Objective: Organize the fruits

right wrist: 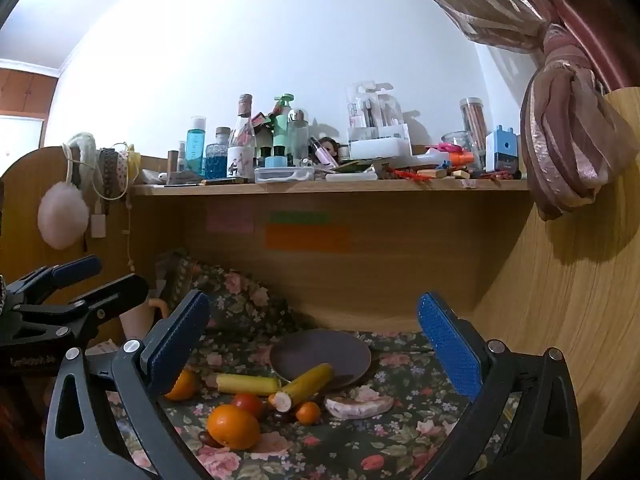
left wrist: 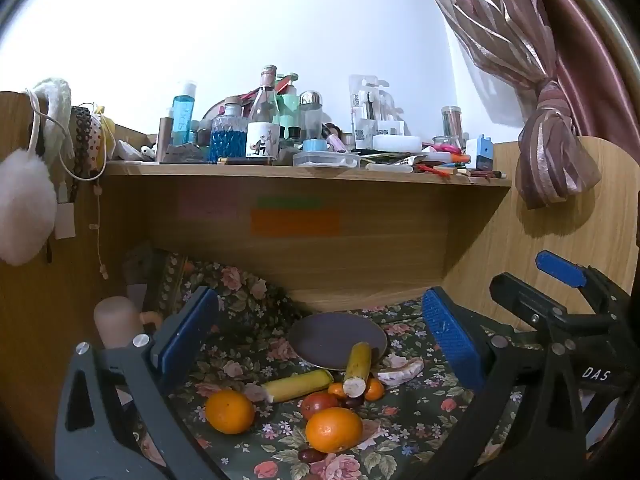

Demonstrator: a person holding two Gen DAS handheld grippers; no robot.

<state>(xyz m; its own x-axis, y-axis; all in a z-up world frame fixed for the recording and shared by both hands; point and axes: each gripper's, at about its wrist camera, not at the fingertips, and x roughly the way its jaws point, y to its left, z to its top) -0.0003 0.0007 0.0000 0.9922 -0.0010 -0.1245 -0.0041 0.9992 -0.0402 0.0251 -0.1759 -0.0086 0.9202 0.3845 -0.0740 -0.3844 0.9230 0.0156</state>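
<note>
Gripper (left wrist: 320, 332) above glossy oranges (left wrist: 334, 429)

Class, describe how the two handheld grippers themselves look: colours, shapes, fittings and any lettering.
Both the left gripper and the right gripper have black angular frames with triangular cut-outs, silver round bolts, and two fingers faced with blue ribbed pads. White lettering "DAS" marks the right gripper's side. No cables or sleeves show.

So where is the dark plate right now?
The dark plate sits on the floral cloth toward the back, centre of both views, behind the fruit; one banana piece leans on its front rim.
</note>
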